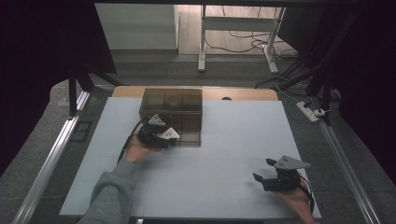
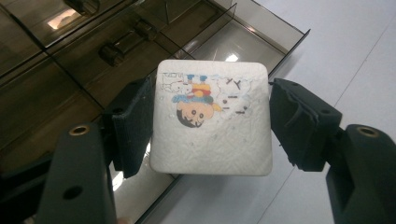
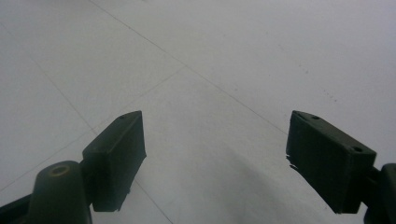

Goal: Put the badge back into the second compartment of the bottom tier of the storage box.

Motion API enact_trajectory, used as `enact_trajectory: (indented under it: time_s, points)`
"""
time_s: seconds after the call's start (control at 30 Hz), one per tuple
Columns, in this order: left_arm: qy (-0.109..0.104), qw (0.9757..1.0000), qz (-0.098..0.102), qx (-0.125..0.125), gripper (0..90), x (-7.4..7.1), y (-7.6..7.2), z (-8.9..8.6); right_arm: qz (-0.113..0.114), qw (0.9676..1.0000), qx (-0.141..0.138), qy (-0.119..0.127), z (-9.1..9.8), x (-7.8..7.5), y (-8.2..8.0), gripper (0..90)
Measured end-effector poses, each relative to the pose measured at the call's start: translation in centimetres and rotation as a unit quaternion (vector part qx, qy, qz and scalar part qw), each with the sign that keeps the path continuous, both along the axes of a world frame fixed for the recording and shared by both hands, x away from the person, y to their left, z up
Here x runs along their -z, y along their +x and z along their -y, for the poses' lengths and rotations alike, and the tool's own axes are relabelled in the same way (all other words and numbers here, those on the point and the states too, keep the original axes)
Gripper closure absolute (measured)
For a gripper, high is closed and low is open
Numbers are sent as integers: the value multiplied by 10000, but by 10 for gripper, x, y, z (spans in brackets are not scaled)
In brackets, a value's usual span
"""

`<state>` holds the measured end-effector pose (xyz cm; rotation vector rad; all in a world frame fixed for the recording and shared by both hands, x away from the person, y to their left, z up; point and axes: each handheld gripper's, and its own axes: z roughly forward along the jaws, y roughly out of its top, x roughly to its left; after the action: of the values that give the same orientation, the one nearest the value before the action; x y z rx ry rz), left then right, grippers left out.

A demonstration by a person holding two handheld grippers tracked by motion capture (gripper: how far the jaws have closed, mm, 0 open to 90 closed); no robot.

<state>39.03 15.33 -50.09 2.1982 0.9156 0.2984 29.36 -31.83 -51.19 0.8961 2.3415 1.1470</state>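
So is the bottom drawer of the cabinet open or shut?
Open: the smoky drawer sticks out of the cabinet behind the white packet in the left gripper.

Your left gripper [image 1: 161, 132] sits out at about 11 o'clock from you, its jaws closed against both sides of what they carry, with your left hand [image 1: 135, 150] and grey sleeve [image 1: 109, 193] reaching in from 6 o'clock. Your right gripper [image 1: 264, 170] rests low at about 4 o'clock, its jaws spread wide apart, your right hand [image 1: 296, 201] behind it.
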Motion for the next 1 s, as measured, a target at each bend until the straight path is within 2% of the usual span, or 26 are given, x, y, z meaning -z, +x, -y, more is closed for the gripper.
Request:
enact_trajectory:
  time_s: [0.23, 0.6, 0.63, 0.73, 1.0]
  points:
    - [44, 10000, -38, -72, 326, 2, 2, 2, -4, 10000, 8, -5, 0, 0, 0, 197]
    - [89, 9994, -44, -343, 322, 2, 4, 2, 1, 10000, 11, -9, 0, 0, 0, 198]
    - [80, 9993, -5, -377, 316, 2, 4, 3, -2, 10000, 2, 6, 0, 0, 0, 198]
    - [88, 9991, 62, -410, 224, 1, 4, 4, -1, 10000, 3, 4, 0, 0, 0, 198]
    - [19, 9992, 59, -394, 213, 0, 3, 4, 0, 10000, 2, 5, 0, 0, 0, 198]
